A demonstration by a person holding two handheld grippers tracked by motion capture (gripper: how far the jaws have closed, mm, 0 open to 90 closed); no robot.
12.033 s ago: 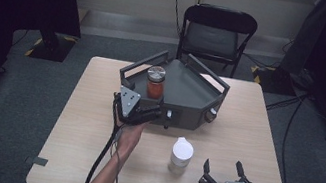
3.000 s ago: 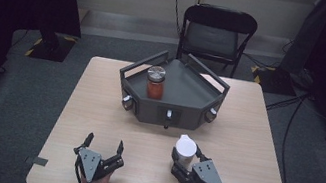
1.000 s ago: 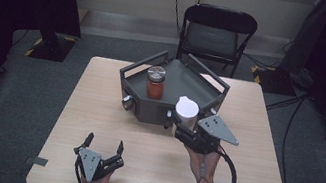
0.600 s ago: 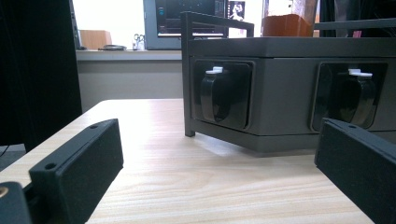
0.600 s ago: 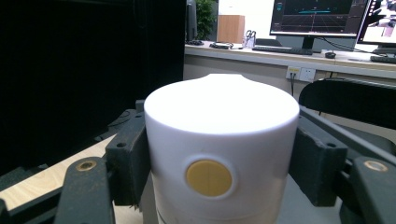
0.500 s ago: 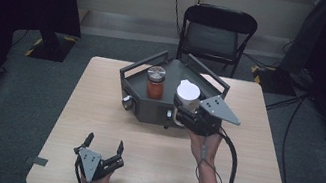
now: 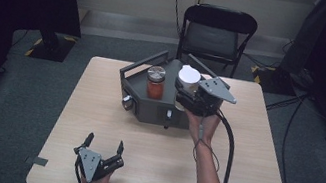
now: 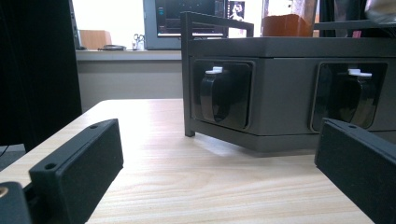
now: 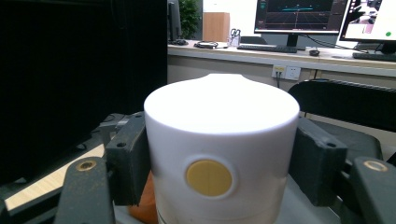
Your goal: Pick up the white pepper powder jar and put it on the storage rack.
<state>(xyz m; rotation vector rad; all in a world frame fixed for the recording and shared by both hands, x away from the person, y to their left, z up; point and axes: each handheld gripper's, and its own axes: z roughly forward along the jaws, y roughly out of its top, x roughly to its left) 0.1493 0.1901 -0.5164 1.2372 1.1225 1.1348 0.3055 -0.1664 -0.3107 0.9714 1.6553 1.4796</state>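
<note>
Smooth matt white plastic bottle (image 9: 222,154); pale wood-grain table (image 7: 261,154); glossy glass jar (image 7: 155,84).

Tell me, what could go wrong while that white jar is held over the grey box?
1. The right gripper clamps the white jar by its smooth sides in mid-air above the grey box; it might slip out.
2. The red jar stands close beside it on the box, so a sideways drift could knock it over.
3. The box's raised rail could catch the jar on the way down.
</note>
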